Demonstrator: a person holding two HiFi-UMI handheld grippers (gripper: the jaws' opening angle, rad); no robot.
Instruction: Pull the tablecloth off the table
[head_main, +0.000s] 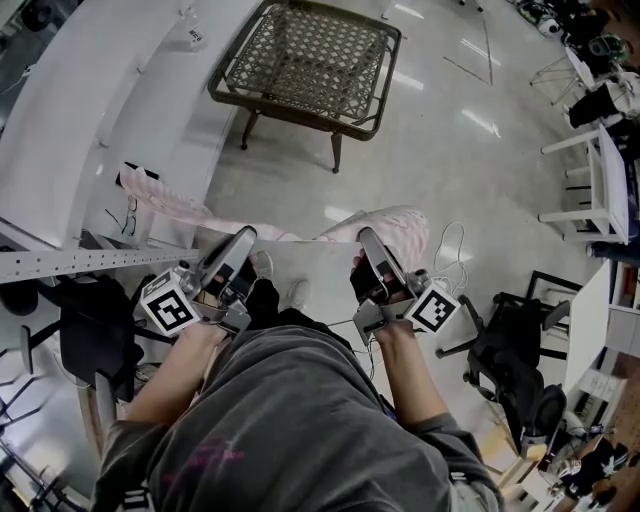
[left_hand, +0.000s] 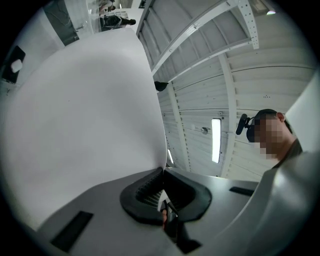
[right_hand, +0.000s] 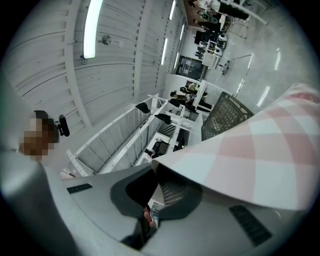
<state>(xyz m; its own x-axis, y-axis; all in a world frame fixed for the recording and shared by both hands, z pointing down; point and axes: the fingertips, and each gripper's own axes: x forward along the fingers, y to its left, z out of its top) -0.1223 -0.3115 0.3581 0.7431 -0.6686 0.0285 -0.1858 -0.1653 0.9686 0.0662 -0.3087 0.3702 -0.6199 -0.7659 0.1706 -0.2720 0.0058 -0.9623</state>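
Observation:
The pink-and-white checked tablecloth (head_main: 396, 226) is off the table and hangs bunched in front of the person, between the two grippers. My left gripper (head_main: 243, 236) is shut on one edge of it. In the left gripper view the cloth's pale side (left_hand: 85, 125) fills the left and runs down into the closed jaws of that gripper (left_hand: 163, 171). My right gripper (head_main: 366, 236) is shut on the other edge, and the checked cloth (right_hand: 260, 150) drapes over its jaws (right_hand: 154, 167). The wicker table (head_main: 305, 65) stands bare on the floor ahead.
A long white bench (head_main: 90, 90) runs along the left. Black office chairs stand at the left (head_main: 85, 335) and right (head_main: 510, 355). White chairs (head_main: 600, 185) are at the far right. A cable (head_main: 452, 245) lies on the glossy floor.

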